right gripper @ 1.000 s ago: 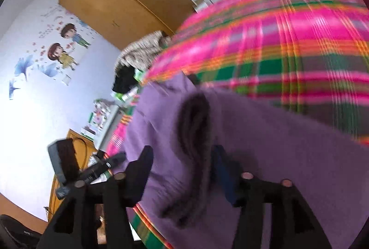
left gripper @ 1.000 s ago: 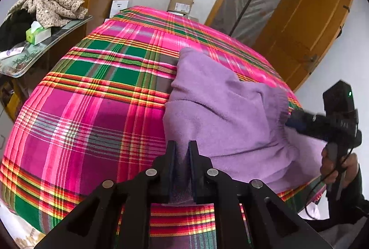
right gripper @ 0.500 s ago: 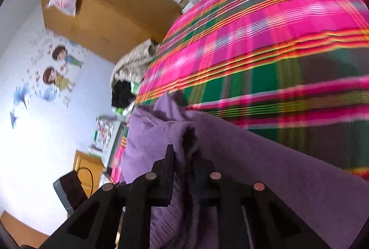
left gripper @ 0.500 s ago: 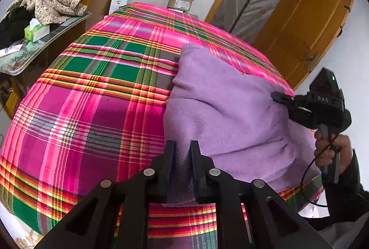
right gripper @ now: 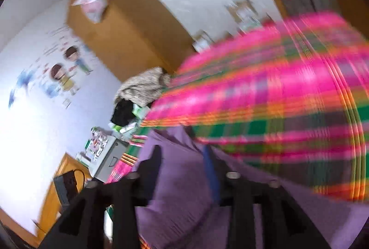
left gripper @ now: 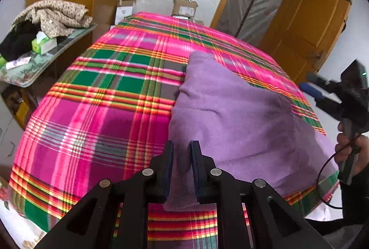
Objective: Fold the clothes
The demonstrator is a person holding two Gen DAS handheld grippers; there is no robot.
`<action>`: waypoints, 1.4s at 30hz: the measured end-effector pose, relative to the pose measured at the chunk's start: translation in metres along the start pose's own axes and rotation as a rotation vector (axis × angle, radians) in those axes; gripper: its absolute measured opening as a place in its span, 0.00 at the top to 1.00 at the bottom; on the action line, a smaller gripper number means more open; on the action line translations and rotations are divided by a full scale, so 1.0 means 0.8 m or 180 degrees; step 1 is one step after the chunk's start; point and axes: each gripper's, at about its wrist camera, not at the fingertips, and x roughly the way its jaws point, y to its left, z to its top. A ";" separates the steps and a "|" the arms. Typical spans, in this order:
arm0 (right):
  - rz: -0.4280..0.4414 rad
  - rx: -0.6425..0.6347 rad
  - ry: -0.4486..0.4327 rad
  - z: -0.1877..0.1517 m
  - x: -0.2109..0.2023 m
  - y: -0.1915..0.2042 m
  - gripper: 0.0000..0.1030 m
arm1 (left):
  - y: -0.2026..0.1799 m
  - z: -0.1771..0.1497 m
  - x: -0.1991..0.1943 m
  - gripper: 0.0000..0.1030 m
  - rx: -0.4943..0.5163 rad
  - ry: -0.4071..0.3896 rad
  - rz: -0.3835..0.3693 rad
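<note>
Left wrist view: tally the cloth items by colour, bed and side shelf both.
Purple garment: 1
Pink plaid bedcover: 1
Beige patterned cloth: 1
Black cloth: 1
Total: 4

right wrist view motion-blurred | right gripper (right gripper: 184, 163) grip unclear | blanket (right gripper: 276, 92) smeared

Left wrist view: low and close over the near edge of the plaid bed (left gripper: 110, 110), facing the door (left gripper: 306, 25). Right wrist view (blurred): faces leftward across the same bed (right gripper: 276, 92) toward the wardrobe (right gripper: 120, 25).
</note>
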 end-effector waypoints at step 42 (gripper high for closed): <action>-0.0180 -0.0767 0.1148 0.032 0.191 0.044 0.86 | 0.011 -0.018 0.001 0.86 0.0131 0.0048 -0.0122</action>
